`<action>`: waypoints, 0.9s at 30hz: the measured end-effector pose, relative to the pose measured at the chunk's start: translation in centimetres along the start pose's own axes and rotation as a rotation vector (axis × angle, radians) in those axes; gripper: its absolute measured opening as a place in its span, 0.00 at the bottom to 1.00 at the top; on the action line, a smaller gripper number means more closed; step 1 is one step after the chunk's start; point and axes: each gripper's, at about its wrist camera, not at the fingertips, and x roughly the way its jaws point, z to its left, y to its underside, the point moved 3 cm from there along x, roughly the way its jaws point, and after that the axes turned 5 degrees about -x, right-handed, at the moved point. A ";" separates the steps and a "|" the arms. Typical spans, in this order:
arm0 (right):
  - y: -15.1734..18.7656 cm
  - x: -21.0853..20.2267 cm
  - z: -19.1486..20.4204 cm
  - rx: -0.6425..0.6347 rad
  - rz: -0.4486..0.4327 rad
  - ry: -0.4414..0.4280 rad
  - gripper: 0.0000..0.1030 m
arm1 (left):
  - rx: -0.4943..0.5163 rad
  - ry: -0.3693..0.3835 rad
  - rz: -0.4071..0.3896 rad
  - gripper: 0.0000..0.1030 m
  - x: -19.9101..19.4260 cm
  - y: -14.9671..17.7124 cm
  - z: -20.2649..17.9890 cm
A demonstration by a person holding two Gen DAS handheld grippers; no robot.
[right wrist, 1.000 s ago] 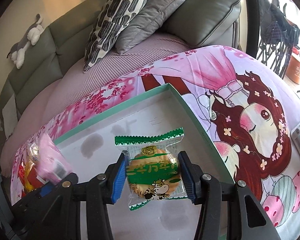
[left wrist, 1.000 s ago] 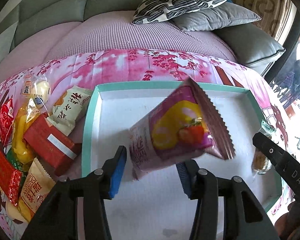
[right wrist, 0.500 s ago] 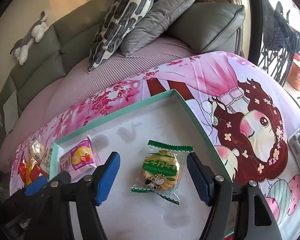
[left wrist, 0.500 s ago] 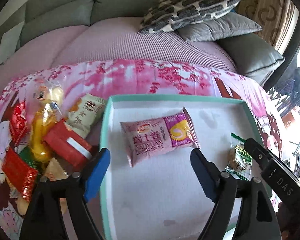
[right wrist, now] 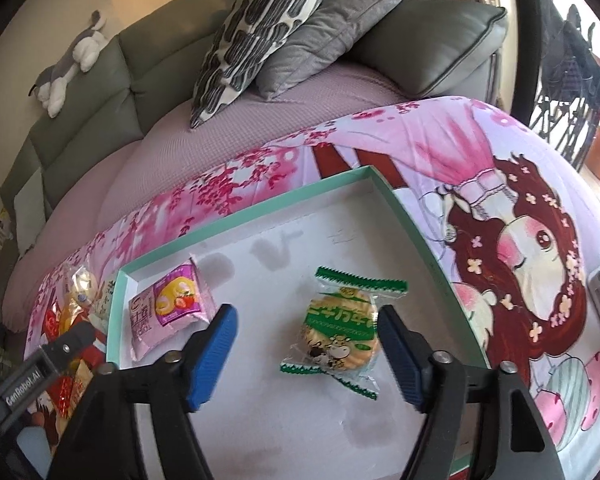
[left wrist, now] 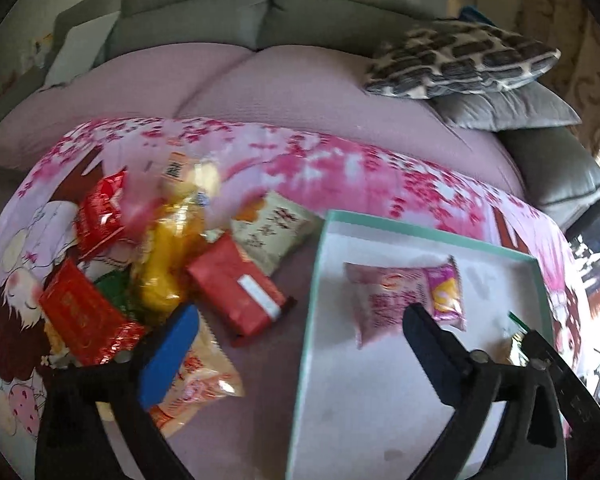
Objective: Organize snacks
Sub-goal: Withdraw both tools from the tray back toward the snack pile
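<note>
Both grippers stand released with nothing between the pads: the left gripper [left wrist: 300, 340] has just been opening to its widest, its jaws straddling the left wall of the teal-rimmed box [right wrist: 416, 232] above the cloth and the white floor, and the right gripper [right wrist: 306, 356] has likewise just been opening, its blue pads either side of the green biscuit packet [right wrist: 342, 326] without pressing on it. That packet lies flat on the box floor, printed with a cartoon cow and green characters too small to read. The pink cake packet [right wrist: 168, 308] lies in the box's far left corner, near the wall; it carries Chinese characters and a picture of a strawberry roll. "GenRobot.AI" is printed on the left gripper's finger where it shows in the right wrist view. Most of the box floor is bare, with open room between the two packets and in front of them. Left of the box, on the pink cartoon cloth [right wrist: 500, 152], the remaining snacks [left wrist: 160, 272] lie heaped and overlapping, a red box [left wrist: 236, 292] nearest the teal wall; their printing is blurred.
</note>
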 end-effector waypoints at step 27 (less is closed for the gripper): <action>0.6 -0.4 2.1 -0.083 0.004 -0.078 1.00 | -0.100 0.036 -0.166 1.00 -3.0 0.5 5.2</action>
